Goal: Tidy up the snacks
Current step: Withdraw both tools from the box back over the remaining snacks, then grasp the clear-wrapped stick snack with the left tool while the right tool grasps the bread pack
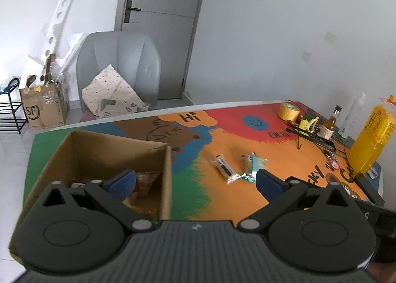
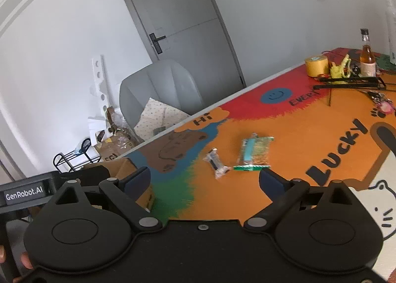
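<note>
Snacks: clear-wrapped dark bar and green-edged foil packet lie side by side on the painted counter | open brown cardboard box holds some | I read both claws, left and right, wide, empty | next, I judge: right claw pinches the bar.

Open tabletop around the snack packets, cardboard box walling off their left, clutter well right

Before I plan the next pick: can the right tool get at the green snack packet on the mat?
Probably yes. The right tool is open and empty, and the flat green snack packet lies in the open ahead of it, beside a clear-wrapped snack, nothing between.
</note>
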